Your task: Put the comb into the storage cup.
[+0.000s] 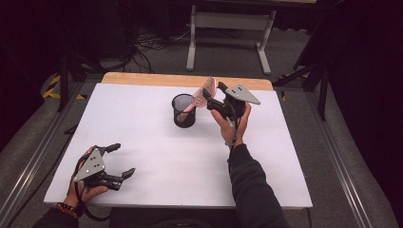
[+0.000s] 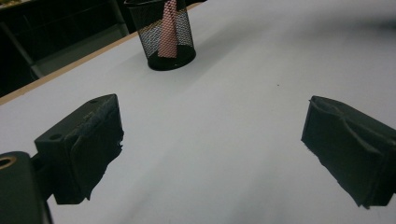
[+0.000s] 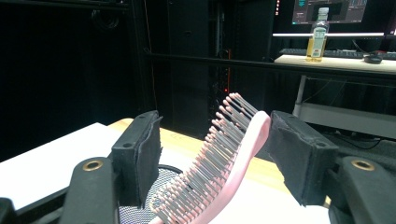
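Note:
A pink hairbrush (image 1: 204, 92) stands slanted in a black mesh cup (image 1: 183, 111) at the far middle of the white table (image 1: 157, 156). My right gripper (image 1: 213, 90) hovers at the brush's upper end, jaws on either side of it. In the right gripper view the brush (image 3: 224, 163) leans with its back against the right pad, and a gap separates the bristles from the left pad; the cup's rim (image 3: 135, 214) lies below. My left gripper (image 1: 124, 159) rests open at the near left with nothing between its jaws. Its own view looks at the cup (image 2: 180, 56) and brush (image 2: 168, 32) beyond my left gripper (image 2: 205, 149).
The table's wooden far edge (image 1: 185, 80) runs behind the cup. Beyond it stand a white desk frame (image 1: 228, 21) and floor cables (image 1: 147, 45). A bottle (image 3: 317, 39) sits on a distant desk. Metal rails (image 1: 332, 147) flank the table.

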Motion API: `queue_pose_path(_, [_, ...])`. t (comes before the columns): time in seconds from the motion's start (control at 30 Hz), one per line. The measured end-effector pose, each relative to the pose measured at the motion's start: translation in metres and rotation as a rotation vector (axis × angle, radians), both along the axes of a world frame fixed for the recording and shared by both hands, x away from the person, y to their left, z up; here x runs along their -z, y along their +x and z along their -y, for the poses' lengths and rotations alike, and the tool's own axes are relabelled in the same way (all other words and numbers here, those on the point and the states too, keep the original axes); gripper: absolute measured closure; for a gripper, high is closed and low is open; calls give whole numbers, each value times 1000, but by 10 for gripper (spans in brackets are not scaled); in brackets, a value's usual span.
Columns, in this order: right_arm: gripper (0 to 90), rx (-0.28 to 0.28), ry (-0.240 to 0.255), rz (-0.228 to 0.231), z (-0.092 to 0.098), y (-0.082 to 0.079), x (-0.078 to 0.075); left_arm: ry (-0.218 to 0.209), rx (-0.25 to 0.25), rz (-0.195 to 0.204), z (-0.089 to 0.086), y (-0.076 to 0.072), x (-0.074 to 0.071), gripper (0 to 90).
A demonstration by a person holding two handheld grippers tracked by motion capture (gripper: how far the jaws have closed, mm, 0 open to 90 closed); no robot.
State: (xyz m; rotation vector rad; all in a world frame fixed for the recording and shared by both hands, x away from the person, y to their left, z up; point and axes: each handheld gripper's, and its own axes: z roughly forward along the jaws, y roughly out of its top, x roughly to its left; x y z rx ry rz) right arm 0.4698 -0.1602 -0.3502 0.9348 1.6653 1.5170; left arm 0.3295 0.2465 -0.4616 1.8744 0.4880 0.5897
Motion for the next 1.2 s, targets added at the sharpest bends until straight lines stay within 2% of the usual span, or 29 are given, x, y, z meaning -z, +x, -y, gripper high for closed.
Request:
queue_pose_path(0.6, [301,-5,-85,51,3,-13,-14,10,1,0,1,0,0,61])
queue_pose_path(1.2, [237,-26,-157,81,7,-29,-19,12,1,-3,1,0,0,61])
